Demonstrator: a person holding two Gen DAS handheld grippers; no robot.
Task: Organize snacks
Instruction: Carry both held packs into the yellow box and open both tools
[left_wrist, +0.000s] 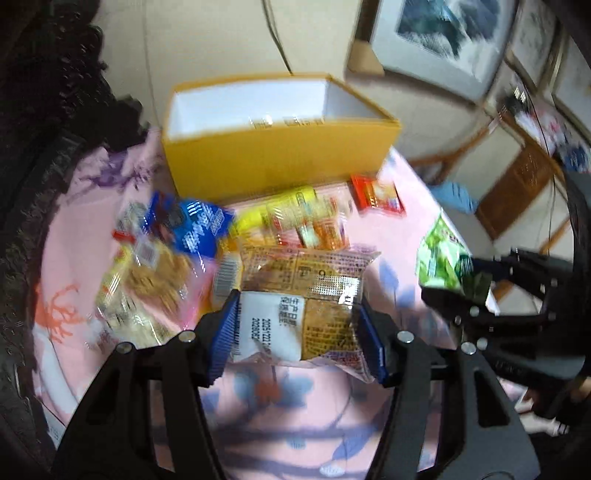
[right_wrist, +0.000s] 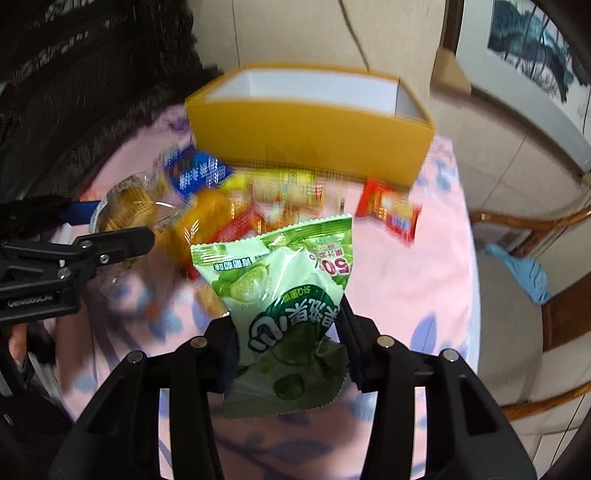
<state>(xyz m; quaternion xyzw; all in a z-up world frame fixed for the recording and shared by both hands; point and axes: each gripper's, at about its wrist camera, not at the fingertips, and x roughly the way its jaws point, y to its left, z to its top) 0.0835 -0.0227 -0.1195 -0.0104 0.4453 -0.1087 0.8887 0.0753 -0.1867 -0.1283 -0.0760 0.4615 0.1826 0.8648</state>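
Observation:
My left gripper (left_wrist: 297, 325) is shut on a clear pastry packet (left_wrist: 306, 295) with a white label, held above the pink floral tablecloth (left_wrist: 295, 417). My right gripper (right_wrist: 286, 332) is shut on a green candy bag (right_wrist: 284, 291); the bag also shows in the left wrist view (left_wrist: 441, 258). An open yellow box (left_wrist: 277, 162) with a white inside stands at the far side of the table, also in the right wrist view (right_wrist: 310, 136). Loose snacks lie in front of it: a blue packet (left_wrist: 195, 225), a yellow packet (left_wrist: 291, 210), a red packet (left_wrist: 378, 194) and a cracker packet (left_wrist: 147, 288).
A dark lace-covered object (left_wrist: 44, 147) stands at the left. A wooden chair (right_wrist: 535, 295) with a blue glove (right_wrist: 521, 269) on it is right of the table. Framed pictures (left_wrist: 443, 33) lean on the wall. The table edge runs along the right (right_wrist: 469, 295).

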